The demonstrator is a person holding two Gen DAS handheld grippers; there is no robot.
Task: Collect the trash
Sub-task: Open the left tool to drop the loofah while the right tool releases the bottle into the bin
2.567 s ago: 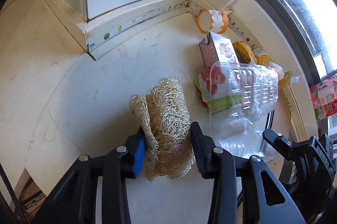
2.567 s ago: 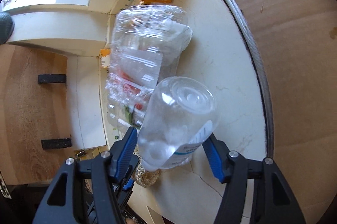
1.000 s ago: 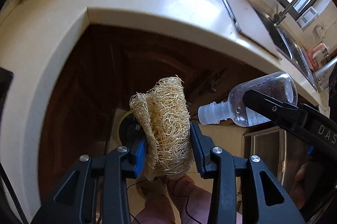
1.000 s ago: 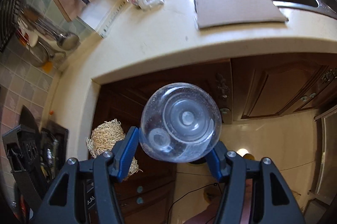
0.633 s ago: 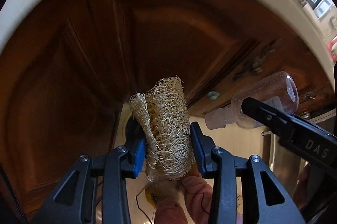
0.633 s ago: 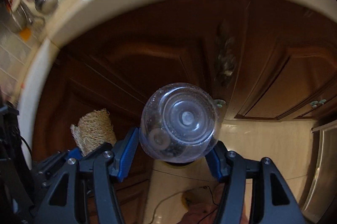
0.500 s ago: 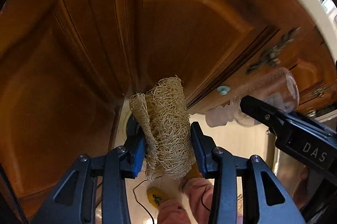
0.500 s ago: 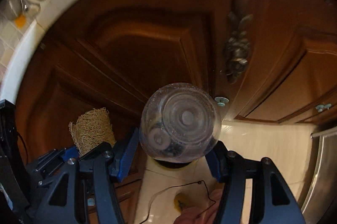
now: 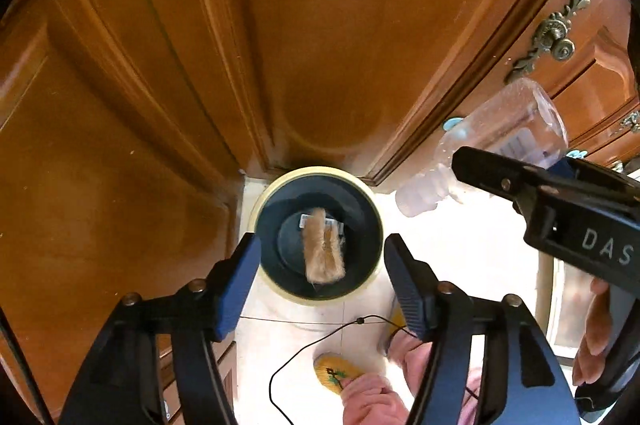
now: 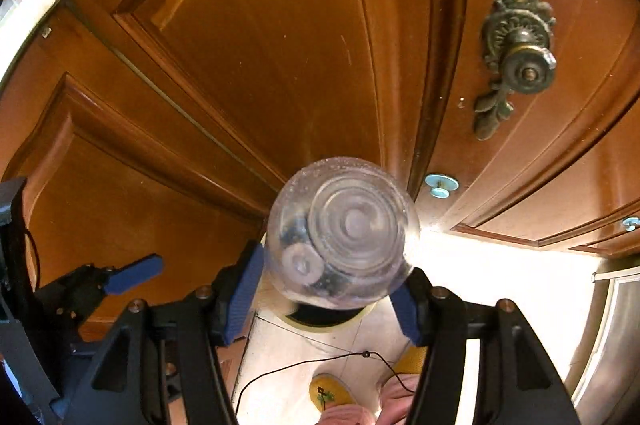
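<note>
A: The left tongs (image 9: 322, 265) are opening with nothing between the blue pads; the loofah scrubber (image 9: 323, 252) is blurred below them, inside the mouth of the dark bin (image 9: 362, 221) on the floor. Whether it has landed or is falling cannot be told.

B: And the right tongs (image 10: 328, 295)?

A: They are clamped on the clear plastic bottle (image 10: 342, 233), its base toward the camera and its neck pointing down. In the left wrist view the bottle (image 9: 492, 141) hangs to the right of the bin and above it, not over the opening.

B: So the step in hand is dropping the 2 pieces of trash, 1 at a time?

A: That seems the fair reading. To do it well, the person should bring the bottle across until its neck sits over the middle of the bin, inside the pale rim, and only then let the pads part. A light, round bottle would likely bounce off the rim if released off-centre.

B: Anything in the way?

A: A thin black cord (image 9: 320, 341) lies on the floor just in front of the bin, near the person's yellow slipper (image 9: 336, 369). The left tongs should lift clear so the right ones have room.
</note>
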